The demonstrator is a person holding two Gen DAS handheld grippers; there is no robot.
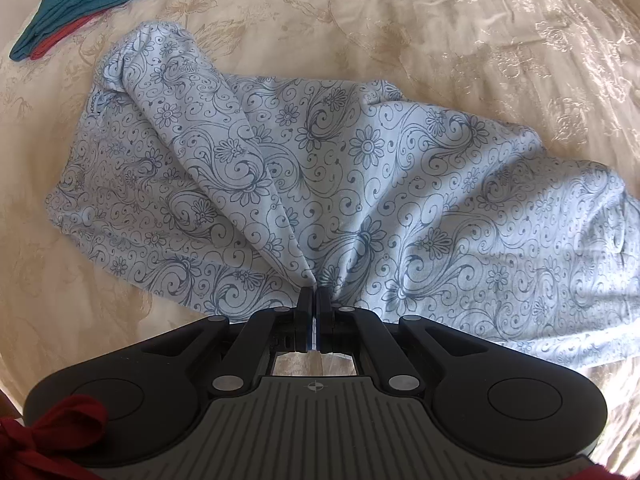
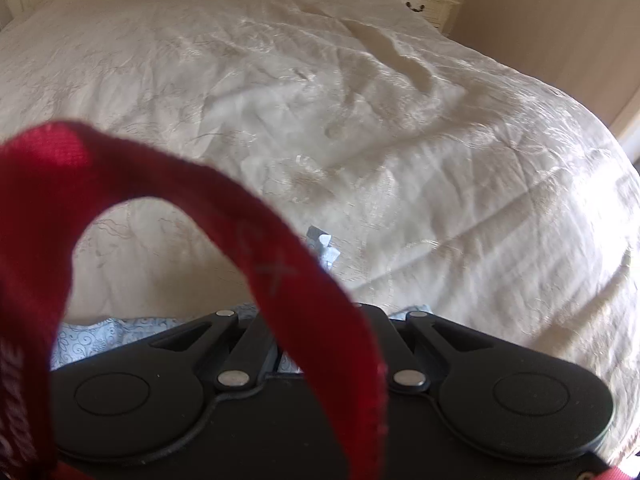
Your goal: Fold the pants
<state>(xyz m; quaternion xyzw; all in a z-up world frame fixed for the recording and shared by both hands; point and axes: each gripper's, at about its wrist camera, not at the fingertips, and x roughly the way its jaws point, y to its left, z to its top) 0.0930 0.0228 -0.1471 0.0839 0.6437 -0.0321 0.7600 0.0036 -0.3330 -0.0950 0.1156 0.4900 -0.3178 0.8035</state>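
Pants [image 1: 320, 168], pale blue with a dark floral scroll print, lie rumpled on the cream embroidered bedspread [image 1: 460, 32]. Left gripper [image 1: 314, 300] is closed, pinching a gathered edge from which creases fan out. Right gripper [image 2: 320, 268], half hidden by a red strap [image 2: 280, 264], is closed; a scrap of pale cloth shows at its tips. Lift both evenly, keeping the soft fabric taut.

open bedspread [image 2: 400, 140], folded clothes [image 1: 80, 4] far corner
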